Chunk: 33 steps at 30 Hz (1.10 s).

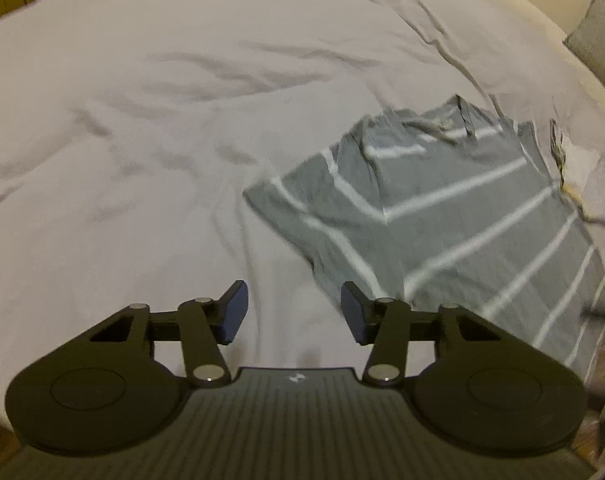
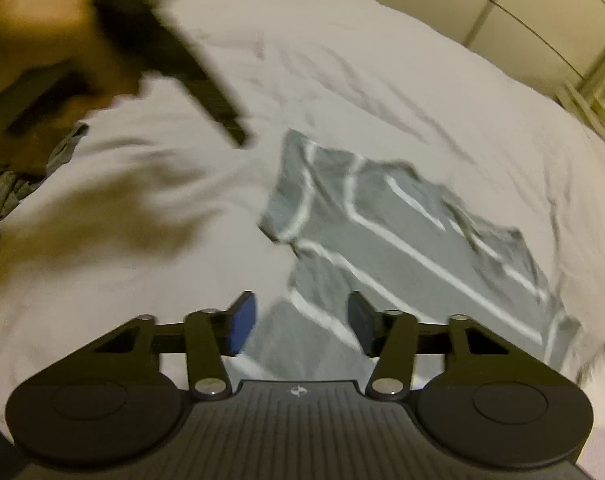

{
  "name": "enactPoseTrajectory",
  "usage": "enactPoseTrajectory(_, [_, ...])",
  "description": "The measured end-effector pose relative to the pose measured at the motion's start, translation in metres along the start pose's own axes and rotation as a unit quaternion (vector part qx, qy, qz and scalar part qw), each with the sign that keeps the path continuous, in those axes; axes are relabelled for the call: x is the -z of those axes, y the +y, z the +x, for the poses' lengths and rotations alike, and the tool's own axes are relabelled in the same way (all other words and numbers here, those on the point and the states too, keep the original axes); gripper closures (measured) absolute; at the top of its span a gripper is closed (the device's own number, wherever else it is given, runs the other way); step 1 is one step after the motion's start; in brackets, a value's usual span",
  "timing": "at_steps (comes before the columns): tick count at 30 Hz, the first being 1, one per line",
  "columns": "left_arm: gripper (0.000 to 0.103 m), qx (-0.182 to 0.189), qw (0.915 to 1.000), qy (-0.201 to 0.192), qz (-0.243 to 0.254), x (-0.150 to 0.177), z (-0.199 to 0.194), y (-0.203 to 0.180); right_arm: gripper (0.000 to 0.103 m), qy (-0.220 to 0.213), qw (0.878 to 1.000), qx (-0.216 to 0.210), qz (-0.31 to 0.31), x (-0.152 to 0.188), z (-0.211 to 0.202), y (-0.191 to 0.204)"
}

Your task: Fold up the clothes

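Observation:
A grey shirt with thin white stripes (image 1: 454,216) lies spread on the white bed sheet (image 1: 182,120), one sleeve folded over its body. My left gripper (image 1: 294,312) hovers open over bare sheet, just left of the shirt's near edge, holding nothing. In the right wrist view the same shirt (image 2: 402,232) lies ahead, and my right gripper (image 2: 302,324) is open just above its near hem, with striped cloth showing between the blue pads (image 2: 244,322) but not pinched. The other gripper (image 2: 174,52) shows blurred at the upper left, held by a person's hand.
The wrinkled sheet covers the whole bed, with wide bare room left of the shirt. A grey cushion (image 1: 598,40) sits past the far right edge. Another grey cloth (image 2: 42,168) lies at the bed's left edge. Cupboard doors (image 2: 482,8) stand behind the bed.

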<state>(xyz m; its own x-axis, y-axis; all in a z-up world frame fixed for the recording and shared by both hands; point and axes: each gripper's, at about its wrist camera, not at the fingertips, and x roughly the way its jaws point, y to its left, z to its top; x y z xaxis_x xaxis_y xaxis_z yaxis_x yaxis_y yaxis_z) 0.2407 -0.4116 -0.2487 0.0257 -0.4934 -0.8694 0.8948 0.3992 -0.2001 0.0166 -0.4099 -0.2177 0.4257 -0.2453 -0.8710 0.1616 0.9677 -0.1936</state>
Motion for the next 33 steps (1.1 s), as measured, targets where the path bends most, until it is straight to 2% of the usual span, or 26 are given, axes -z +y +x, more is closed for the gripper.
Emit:
enactPoseTrajectory(5, [0.066, 0.022, 0.9995, 0.005, -0.021, -0.033, 0.052, 0.022, 0.063, -0.005, 0.999, -0.027, -0.029, -0.022, 0.035, 0.017])
enactPoseTrajectory(10, [0.068, 0.023, 0.9992, 0.013, -0.030, -0.052, 0.093, 0.040, 0.063, 0.002, 0.999, -0.037, -0.015, -0.035, 0.076, 0.011])
enactPoseTrajectory(12, [0.079, 0.032, 0.9987, 0.021, -0.032, -0.057, 0.106, 0.048, 0.063, 0.004, 0.999, -0.034, -0.014, -0.039, 0.092, 0.007])
enactPoseTrajectory(15, [0.091, 0.043, 0.9982, 0.030, -0.031, -0.056, 0.114, 0.056, 0.063, 0.007, 0.998, -0.032, -0.048, -0.041, 0.112, 0.014])
enactPoseTrajectory(16, [0.098, 0.046, 0.9979, 0.033, -0.031, -0.056, 0.116, 0.059, 0.063, 0.012, 0.998, -0.031, -0.060, -0.041, 0.118, 0.018])
enactPoseTrajectory(17, [0.100, 0.048, 0.9977, 0.036, -0.031, -0.055, 0.118, 0.061, 0.063, 0.017, 0.997, -0.029, -0.073, -0.041, 0.124, 0.022])
enactPoseTrajectory(21, [0.101, 0.052, 0.9969, 0.040, -0.045, -0.054, 0.121, 0.069, 0.063, 0.012, 0.994, -0.004, -0.111, -0.041, 0.140, 0.033])
enactPoseTrajectory(27, [0.101, 0.054, 0.9966, 0.037, -0.051, -0.054, 0.124, 0.071, 0.063, 0.020, 0.980, 0.050, -0.190, -0.035, 0.170, 0.053])
enactPoseTrajectory(28, [0.101, 0.055, 0.9965, 0.036, -0.051, -0.054, 0.124, 0.072, 0.067, 0.017, 0.980, 0.051, -0.189, -0.034, 0.170, 0.053])
enactPoseTrajectory(30, [0.101, 0.056, 0.9964, 0.034, -0.054, -0.053, 0.124, 0.073, 0.086, 0.004, 0.982, 0.049, -0.184, -0.034, 0.168, 0.054])
enactPoseTrajectory(31, [0.101, 0.056, 0.9963, 0.033, -0.056, -0.054, 0.123, 0.074, 0.102, -0.006, 0.983, 0.045, -0.177, -0.035, 0.165, 0.052])
enactPoseTrajectory(33, [0.101, 0.056, 0.9960, 0.031, -0.061, -0.054, 0.119, 0.074, 0.099, -0.021, 0.989, 0.032, -0.143, -0.037, 0.156, 0.045])
